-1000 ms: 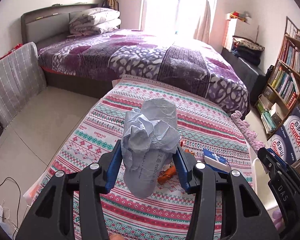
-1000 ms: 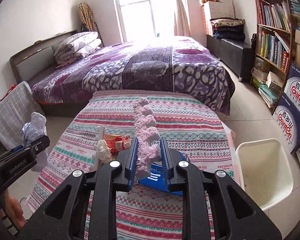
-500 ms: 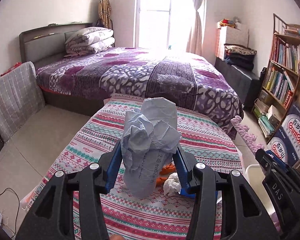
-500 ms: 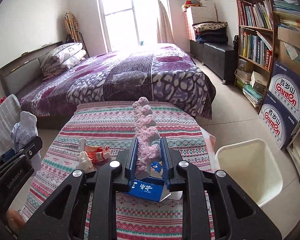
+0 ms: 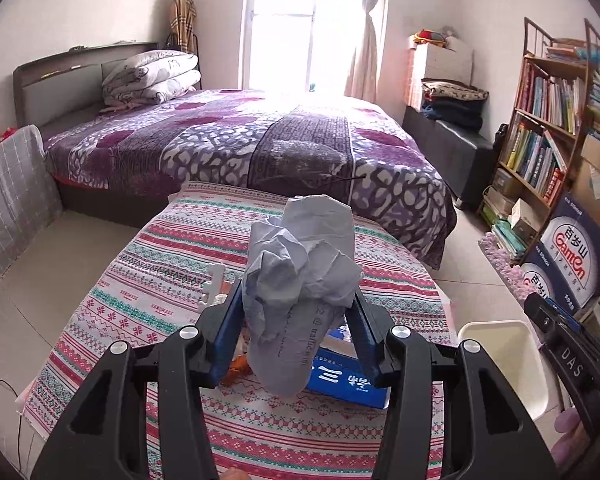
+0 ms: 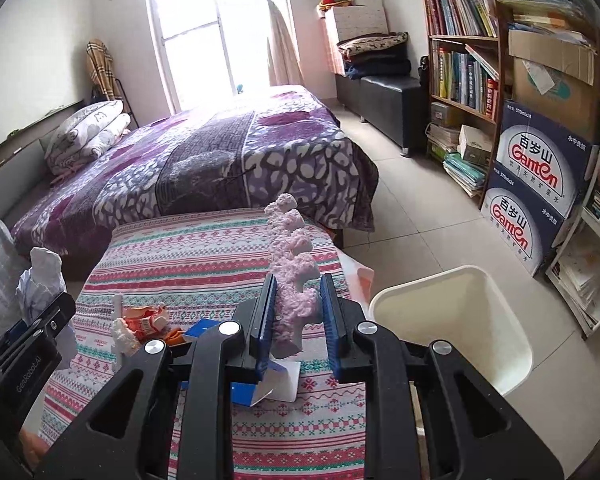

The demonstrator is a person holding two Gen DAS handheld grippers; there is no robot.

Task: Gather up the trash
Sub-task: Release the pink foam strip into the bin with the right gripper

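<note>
Left gripper [image 5: 298, 332] was clamped on a crumpled wad of pale paper [image 5: 300, 288], held above the patterned table [image 5: 148, 280]. Right gripper [image 6: 298, 312] pinched a knobbly pink foam strip [image 6: 294, 276] that stood upright, just left of the white bin [image 6: 452, 320] on the floor. A blue carton [image 5: 346, 384] and orange wrappers [image 6: 144, 318] lay on the table.

Patterned table [image 6: 204, 256] sits in front of the bed [image 6: 204, 160]; bin [image 6: 452, 328] on the floor at its right; bookshelf [image 6: 464, 64] behind the bin, along the right wall
</note>
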